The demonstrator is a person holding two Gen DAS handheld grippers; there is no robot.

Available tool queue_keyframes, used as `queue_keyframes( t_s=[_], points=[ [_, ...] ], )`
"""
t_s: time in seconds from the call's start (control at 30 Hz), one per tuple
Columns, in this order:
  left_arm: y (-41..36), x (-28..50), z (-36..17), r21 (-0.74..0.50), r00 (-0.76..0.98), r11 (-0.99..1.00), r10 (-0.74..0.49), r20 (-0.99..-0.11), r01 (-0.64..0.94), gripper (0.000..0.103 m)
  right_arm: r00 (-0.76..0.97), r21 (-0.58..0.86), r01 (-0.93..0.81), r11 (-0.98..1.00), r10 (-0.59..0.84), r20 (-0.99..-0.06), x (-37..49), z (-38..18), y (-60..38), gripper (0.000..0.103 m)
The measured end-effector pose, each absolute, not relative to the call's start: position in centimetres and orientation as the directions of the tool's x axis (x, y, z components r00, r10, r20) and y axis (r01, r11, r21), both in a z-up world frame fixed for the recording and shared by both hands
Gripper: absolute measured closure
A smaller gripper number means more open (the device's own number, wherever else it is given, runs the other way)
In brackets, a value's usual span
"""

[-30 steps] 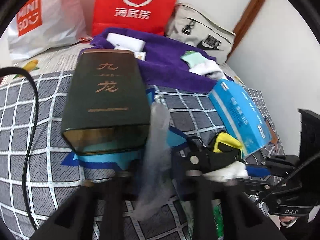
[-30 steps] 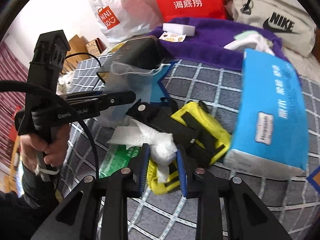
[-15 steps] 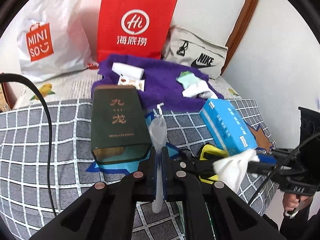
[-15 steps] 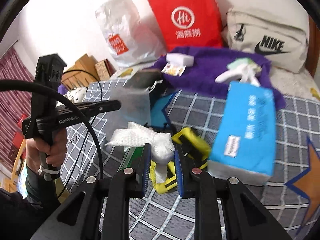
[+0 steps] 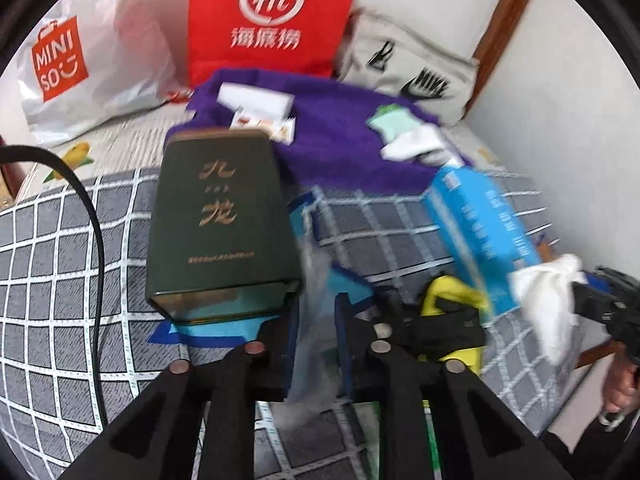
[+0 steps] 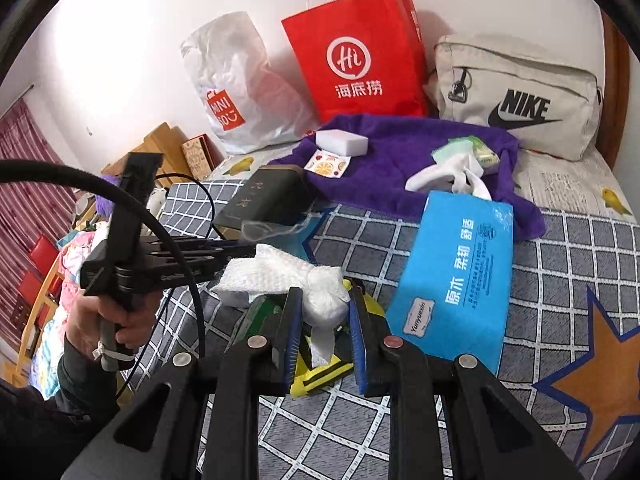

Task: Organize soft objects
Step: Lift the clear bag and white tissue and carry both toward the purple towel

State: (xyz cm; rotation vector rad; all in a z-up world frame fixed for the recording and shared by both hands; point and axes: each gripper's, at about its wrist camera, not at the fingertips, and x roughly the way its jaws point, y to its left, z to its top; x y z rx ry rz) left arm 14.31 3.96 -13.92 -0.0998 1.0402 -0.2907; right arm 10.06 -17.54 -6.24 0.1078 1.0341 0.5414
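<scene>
**Both grippers lifted, tissue wad and clear bag in hand**

Since half a second ago the left gripper [image 5: 316, 344] has dropped closer to the dark green box [image 5: 222, 224] and its fingers have spread wider around the clear plastic bag [image 5: 316, 300]; the right view has barely changed

White tissue wad [image 6: 316, 292]: pinched at its knotted end between the blue pads of the right gripper [image 6: 322, 344], clear of the bed, loose end fanning left. Likely held up to go into the bag

Clear plastic bag: hangs between the left fingers, which look parted; blurred, so whether they grip it I cannot tell. In the right view its mouth [image 6: 272, 228] sags open just beside the box

Around: yellow and black pouch [image 6: 320, 376] directly under the wad, blue tissue pack [image 6: 456, 276] just right of it. Behind, purple towel [image 6: 400, 160] carrying a white sponge [image 6: 342, 142], a fruit-print packet [image 6: 328, 164] and white socks [image 6: 448, 174]. Red paper bag [image 6: 356, 56], Miniso bag [image 6: 236, 92], Nike bag [image 6: 516, 96] against the wall

In the way: the box crowds the bag mouth, and the black cable [image 6: 168, 232] crosses near the left tool
</scene>
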Motion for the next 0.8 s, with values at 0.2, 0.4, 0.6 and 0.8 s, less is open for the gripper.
queue_keyframes(
  t_s=[0.2, 0.4, 0.6, 0.8],
  points=[
    [4.1, 14.8, -15.2, -0.222, 0.465, 0.957, -0.286, -0.838, 0.189, 0.1, 0.391, 0.34, -0.375, 0.862, 0.48, -0.786, 10.3, -6.6, -17.8, 0.081],
    [4.7, 14.0, -12.2, -0.228, 0.517, 0.949, -0.309, -0.798, 0.216, 0.1, 0.405, 0.336, -0.385, 0.86, 0.484, -0.776, 11.2, -6.0, -17.9, 0.081],
    [4.8, 13.5, -9.0, -0.237, 0.561, 0.94, -0.338, -0.756, 0.246, 0.1, 0.418, 0.326, -0.388, 0.862, 0.48, -0.771, 12.5, -5.6, -17.9, 0.081],
    [5.0, 14.4, -6.9, -0.221, 0.594, 0.941, -0.333, -0.732, 0.256, 0.1, 0.438, 0.305, -0.381, 0.873, 0.461, -0.772, 14.3, -5.3, -18.4, 0.081]
  ],
)
